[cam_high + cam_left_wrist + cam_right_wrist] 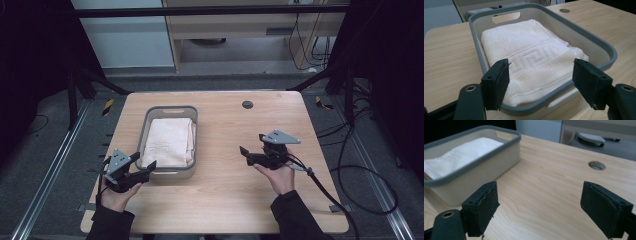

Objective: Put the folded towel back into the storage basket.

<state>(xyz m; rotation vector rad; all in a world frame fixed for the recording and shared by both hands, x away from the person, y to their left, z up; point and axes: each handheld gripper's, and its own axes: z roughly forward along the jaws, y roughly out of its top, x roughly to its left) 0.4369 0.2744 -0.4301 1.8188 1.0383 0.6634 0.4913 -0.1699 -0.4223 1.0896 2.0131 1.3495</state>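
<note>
A grey plastic bin sits left of centre on the wooden table. Inside it lies a folded cream towel with an embossed border pattern. My left gripper hovers at the bin's near left corner, open, its jaws spread wide over the near rim and the towel's front edge. My right gripper is held over bare wood right of the bin, open with nothing between its jaws. From the right gripper view the bin stands to the left with the towel showing above its rim.
A round cable hole is set in the table's far side, also seen as a hole in the right gripper view. A black cable trails from the right gripper off the table's right edge. Shelving and floor lie beyond the far edge.
</note>
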